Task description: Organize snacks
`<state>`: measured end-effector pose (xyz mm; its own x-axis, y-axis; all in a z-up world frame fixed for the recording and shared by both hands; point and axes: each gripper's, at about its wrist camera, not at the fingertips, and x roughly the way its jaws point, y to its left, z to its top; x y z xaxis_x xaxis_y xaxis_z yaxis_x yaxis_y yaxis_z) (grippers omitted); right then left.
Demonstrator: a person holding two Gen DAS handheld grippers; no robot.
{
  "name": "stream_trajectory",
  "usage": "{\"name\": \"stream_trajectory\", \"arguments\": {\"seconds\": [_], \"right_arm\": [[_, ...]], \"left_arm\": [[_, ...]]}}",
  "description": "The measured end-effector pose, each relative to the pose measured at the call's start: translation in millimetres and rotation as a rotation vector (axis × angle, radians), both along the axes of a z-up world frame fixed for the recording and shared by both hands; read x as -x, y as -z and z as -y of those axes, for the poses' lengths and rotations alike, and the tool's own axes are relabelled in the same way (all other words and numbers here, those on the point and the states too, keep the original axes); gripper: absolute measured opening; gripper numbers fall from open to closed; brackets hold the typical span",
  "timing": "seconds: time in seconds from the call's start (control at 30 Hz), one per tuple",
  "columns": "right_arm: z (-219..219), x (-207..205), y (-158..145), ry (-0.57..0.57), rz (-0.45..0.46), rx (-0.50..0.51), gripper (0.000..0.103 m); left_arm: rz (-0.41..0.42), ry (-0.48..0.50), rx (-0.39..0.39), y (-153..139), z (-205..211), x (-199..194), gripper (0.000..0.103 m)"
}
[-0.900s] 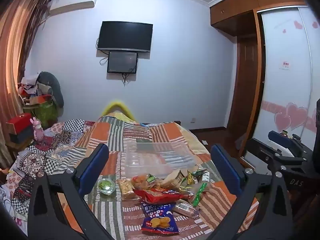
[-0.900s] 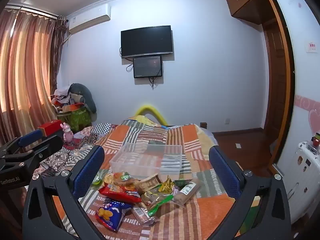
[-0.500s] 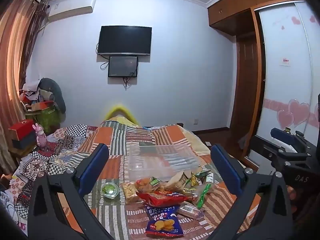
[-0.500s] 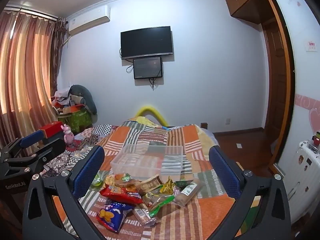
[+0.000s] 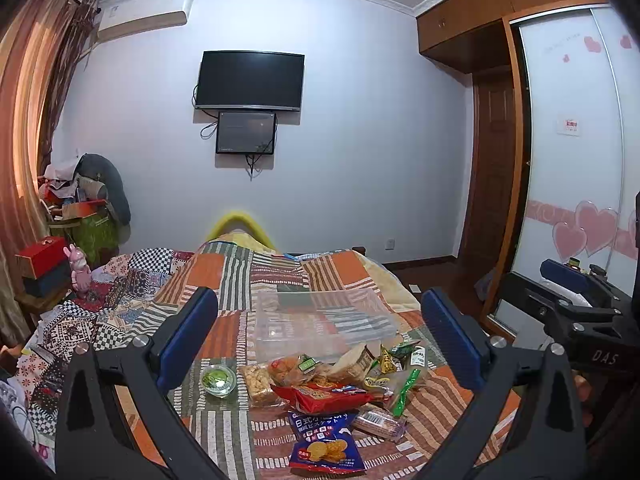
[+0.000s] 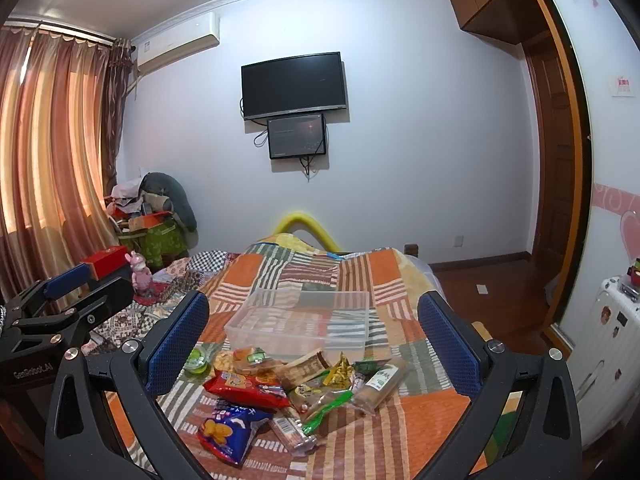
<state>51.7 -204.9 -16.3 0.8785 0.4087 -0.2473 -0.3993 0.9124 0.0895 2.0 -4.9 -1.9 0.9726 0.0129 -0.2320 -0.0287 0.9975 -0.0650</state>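
Observation:
A heap of snack packets lies on the striped patchwork bed. It includes a blue cracker bag [image 5: 325, 445] [image 6: 227, 432], a red bag [image 5: 326, 397] [image 6: 247, 388], a small green cup [image 5: 218, 380] [image 6: 197, 360] and a green-labelled bar [image 6: 378, 385]. Just behind the heap stands a clear plastic bin [image 5: 320, 322] [image 6: 300, 320] with nothing in it. My left gripper [image 5: 318, 340] hovers open, short of the heap, its blue pads wide apart. My right gripper [image 6: 312, 344] is open the same way, to the right of the left one. Neither touches anything.
The bed's right edge drops to a wooden floor [image 6: 500, 284] beside a sliding wardrobe [image 5: 572, 168]. A white suitcase [image 6: 608, 344] stands at the right. Boxes, a pink toy rabbit [image 5: 78, 270] and piled clutter [image 6: 156, 216] sit to the left of the bed by the curtains.
Hardly anything: the left wrist view has shifted a little. Both grippers have stayed open and the snacks have not moved.

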Motion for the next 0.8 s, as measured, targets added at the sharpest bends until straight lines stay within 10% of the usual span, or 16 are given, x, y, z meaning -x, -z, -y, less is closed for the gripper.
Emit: {"name": "stream_trajectory", "arguments": {"seconds": [0.8], "right_arm": [[-0.5,0.6,-0.4,-0.002,0.004,-0.007,0.103]], "left_arm": [[0.006,0.005,0.008,3.4,-3.2,-1.2,0.103]]}}
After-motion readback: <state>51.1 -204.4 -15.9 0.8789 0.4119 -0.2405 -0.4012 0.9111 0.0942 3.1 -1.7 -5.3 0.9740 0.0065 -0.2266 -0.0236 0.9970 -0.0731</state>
